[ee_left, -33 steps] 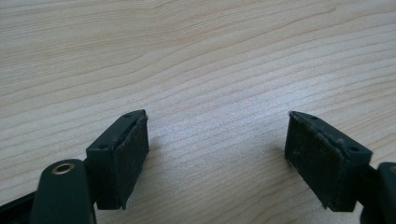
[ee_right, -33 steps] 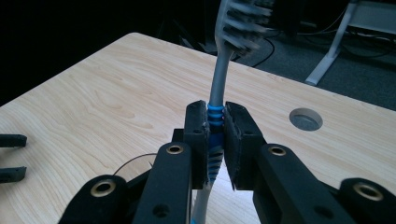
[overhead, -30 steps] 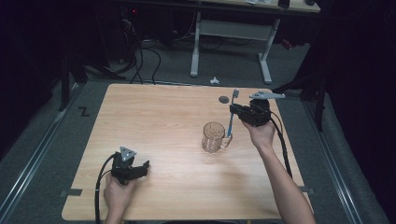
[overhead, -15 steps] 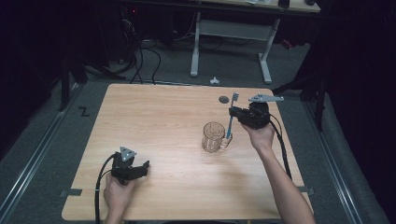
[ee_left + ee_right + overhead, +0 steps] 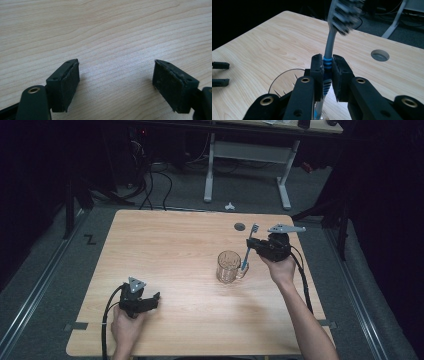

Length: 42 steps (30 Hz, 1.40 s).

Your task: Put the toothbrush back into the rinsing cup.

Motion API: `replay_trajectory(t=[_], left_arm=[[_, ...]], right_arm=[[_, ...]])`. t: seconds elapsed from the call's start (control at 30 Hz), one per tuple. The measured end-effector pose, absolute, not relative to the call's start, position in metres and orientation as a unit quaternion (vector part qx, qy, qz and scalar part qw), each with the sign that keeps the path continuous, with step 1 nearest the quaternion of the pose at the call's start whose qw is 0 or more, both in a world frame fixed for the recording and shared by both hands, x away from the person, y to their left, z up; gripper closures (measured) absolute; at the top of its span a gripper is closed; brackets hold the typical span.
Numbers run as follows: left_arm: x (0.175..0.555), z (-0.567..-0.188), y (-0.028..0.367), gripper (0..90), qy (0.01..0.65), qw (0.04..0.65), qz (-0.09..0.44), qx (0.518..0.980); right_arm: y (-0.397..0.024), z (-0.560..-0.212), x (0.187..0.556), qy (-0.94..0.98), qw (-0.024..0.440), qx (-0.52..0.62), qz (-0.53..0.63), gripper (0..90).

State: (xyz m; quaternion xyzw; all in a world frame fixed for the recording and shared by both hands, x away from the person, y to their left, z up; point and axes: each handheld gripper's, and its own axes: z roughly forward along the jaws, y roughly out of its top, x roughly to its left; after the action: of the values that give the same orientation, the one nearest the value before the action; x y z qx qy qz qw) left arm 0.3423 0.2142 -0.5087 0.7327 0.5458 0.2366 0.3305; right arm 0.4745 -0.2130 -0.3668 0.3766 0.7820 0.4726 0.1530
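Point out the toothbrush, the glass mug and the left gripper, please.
toothbrush (image 5: pixel 329 45): right gripper view, on its grey neck above the jaws.
glass mug (image 5: pixel 228 266): high view, on its side wall.
left gripper (image 5: pixel 115 85): left gripper view, midway between its open jaws.

Light falls brightly on the desk (image 5: pixel 165 250) while surroundings stay dark; the toothbrush (image 5: pixel 344 13) head blurs, and faint shadows sit under the tongs.

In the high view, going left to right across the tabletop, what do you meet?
Left gripper, open and low on the table → glass mug → toothbrush, bristles up, clamped in the right gripper → person's right hand behind that gripper.
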Motion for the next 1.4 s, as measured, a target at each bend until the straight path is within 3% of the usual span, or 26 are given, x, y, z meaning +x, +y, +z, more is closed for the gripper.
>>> replay_trajectory(t=[1.4], left_arm=[[0.342,-0.509,0.214,22.2,0.546,0.330,0.237,0.733]], right_arm=[[-0.219,-0.380,0.454,0.791,0.176,0.366,0.457,80.0]])
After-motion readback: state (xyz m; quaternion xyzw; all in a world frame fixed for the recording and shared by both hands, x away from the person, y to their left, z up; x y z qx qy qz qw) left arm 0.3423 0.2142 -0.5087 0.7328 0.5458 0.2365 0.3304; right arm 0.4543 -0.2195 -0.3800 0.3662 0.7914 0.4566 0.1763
